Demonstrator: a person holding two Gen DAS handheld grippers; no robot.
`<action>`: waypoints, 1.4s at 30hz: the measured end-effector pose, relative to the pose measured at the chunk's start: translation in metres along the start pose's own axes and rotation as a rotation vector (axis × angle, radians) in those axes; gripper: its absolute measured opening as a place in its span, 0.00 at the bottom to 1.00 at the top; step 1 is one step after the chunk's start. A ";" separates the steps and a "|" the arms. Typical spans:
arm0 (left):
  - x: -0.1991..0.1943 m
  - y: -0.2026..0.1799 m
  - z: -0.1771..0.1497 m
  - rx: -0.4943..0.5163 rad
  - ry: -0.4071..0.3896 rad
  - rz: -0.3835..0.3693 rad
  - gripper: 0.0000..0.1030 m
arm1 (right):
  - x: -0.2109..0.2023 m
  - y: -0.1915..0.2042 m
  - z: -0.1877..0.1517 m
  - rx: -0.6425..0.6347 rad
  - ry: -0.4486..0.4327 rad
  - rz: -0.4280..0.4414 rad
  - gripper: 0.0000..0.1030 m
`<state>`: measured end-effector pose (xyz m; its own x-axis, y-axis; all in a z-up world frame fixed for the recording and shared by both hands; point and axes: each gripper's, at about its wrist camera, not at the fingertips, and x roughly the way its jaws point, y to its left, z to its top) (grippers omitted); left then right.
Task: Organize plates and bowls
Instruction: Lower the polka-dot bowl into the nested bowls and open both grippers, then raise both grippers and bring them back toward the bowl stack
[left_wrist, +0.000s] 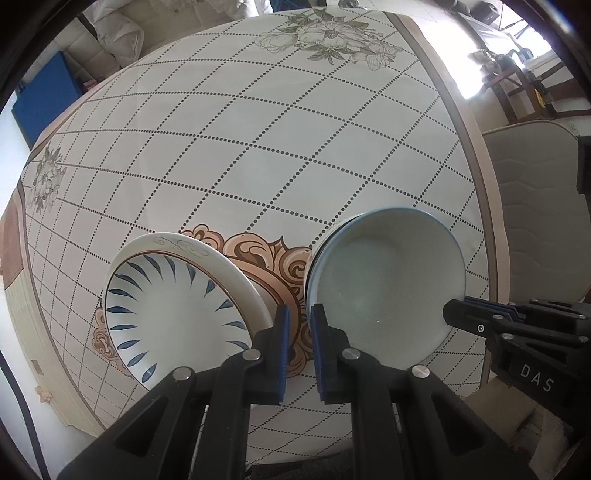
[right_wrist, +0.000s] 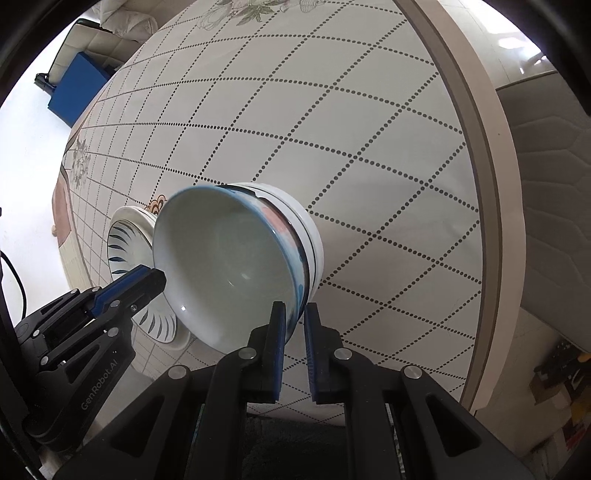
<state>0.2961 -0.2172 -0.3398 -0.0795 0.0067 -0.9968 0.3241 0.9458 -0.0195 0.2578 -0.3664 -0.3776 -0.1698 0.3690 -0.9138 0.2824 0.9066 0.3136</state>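
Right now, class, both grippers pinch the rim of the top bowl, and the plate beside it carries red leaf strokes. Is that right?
Not quite. The leaf strokes on the plate are blue, not red, as the left wrist view shows. The rest stands: the left gripper and the right gripper each pinch the rim of the top bowl.

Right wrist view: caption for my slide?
Shut right gripper grips rim of pale glazed bowl nested in white bowl.
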 end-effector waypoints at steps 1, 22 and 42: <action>-0.005 0.001 -0.003 -0.007 -0.020 0.015 0.10 | -0.004 0.002 -0.003 -0.013 -0.020 -0.013 0.11; -0.134 0.008 -0.091 -0.117 -0.385 0.044 0.81 | -0.134 0.044 -0.132 -0.199 -0.503 -0.209 1.00; -0.212 -0.002 -0.161 -0.186 -0.559 0.044 0.89 | -0.232 0.059 -0.227 -0.229 -0.702 -0.215 1.00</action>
<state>0.1604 -0.1684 -0.1164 0.4558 -0.0773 -0.8867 0.1414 0.9899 -0.0136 0.0996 -0.3524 -0.0887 0.4619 0.0326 -0.8863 0.0955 0.9917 0.0862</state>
